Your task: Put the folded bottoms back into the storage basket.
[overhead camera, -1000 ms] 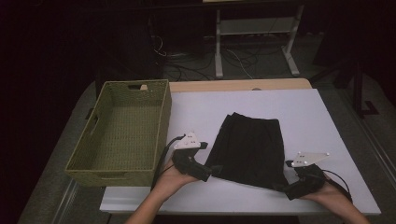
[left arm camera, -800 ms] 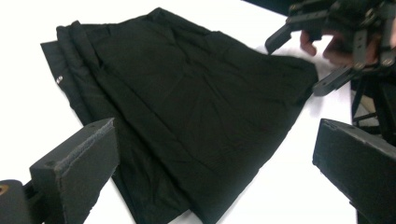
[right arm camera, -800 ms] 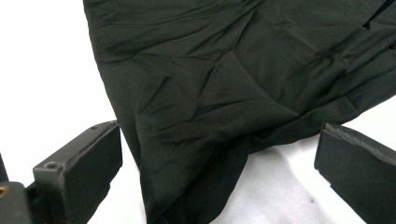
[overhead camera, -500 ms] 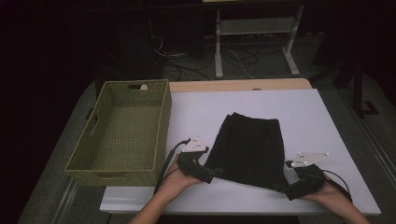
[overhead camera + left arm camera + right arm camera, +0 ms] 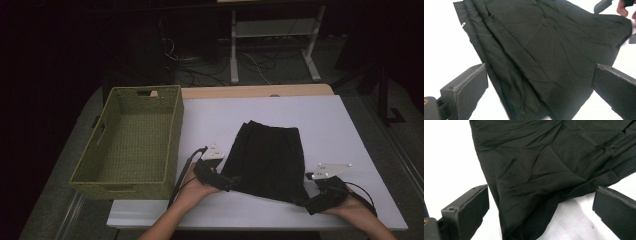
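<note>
A black folded garment (image 5: pixel 270 157) lies flat on the white table (image 5: pixel 330 125), narrow end away from me. My left gripper (image 5: pixel 233 181) sits at its near left corner with jaws wide apart; the cloth (image 5: pixel 544 57) runs between them, ungripped. At the near right corner my right gripper (image 5: pixel 301 201) is open too, and that corner of the cloth (image 5: pixel 544 170) lies between its jaws. The right gripper's tip (image 5: pixel 602 5) and a hand show far off in the left gripper view.
A green woven basket (image 5: pixel 172 135), with nothing in it, stands on the table's left side next to the left hand. A wooden strip (image 5: pixel 260 91) borders the far table edge. Beyond it are a dark floor with cables and a white stand (image 5: pixel 272 37).
The left gripper has slid a little right and toward the garment's near left corner. The right gripper and the garment have stayed in place.
</note>
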Motion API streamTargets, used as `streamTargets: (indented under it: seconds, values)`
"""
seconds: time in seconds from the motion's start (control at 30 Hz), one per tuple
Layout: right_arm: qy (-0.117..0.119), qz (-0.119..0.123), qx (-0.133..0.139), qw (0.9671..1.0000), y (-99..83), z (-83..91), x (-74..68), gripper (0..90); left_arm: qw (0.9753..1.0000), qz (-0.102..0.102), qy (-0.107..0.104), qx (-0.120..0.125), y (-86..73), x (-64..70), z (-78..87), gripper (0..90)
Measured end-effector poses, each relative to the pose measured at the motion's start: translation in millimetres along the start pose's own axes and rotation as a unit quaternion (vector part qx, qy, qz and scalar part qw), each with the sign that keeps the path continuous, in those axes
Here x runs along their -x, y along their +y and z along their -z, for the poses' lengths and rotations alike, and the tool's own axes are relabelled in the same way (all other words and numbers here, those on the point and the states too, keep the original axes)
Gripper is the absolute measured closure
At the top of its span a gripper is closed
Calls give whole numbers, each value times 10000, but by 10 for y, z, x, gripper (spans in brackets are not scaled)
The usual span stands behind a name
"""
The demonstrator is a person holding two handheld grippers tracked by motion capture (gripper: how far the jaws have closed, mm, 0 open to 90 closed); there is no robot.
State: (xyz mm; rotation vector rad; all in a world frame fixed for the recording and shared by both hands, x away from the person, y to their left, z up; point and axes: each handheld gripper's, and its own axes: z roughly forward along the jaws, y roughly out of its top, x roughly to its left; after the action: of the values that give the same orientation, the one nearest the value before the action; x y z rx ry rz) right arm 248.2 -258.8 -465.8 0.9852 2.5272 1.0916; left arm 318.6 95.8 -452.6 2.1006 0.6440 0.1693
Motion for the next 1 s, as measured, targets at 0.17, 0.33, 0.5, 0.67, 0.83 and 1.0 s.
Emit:
streamTargets:
  seconds: [0.17, 0.33, 0.5, 0.67, 0.83, 1.0]
  values:
    - [14, -8, -17, 10000, 0, -7, -1, 7, 10000, 56, 13, 24, 29, -59, -37, 8]
    - [15, -8, -18, 10000, 1, -16, 2, 7, 10000, 75, -12, 25, 61, -107, -81, 9]
    - [12, -11, -27, 10000, -4, -17, 8, 7, 9999, 95, -32, 16, 101, -146, -126, 11]
    - [10, -12, -24, 10000, -3, -17, 10, 7, 9999, 90, -33, 32, 146, -175, -153, 11]
    - [3, -8, -24, 10000, -6, -12, 12, 7, 9999, 91, -18, 107, 199, -208, -178, 27]
    - [8, -9, -18, 10000, -7, -8, 11, 7, 9999, 126, -26, 113, 237, -236, -210, 55]
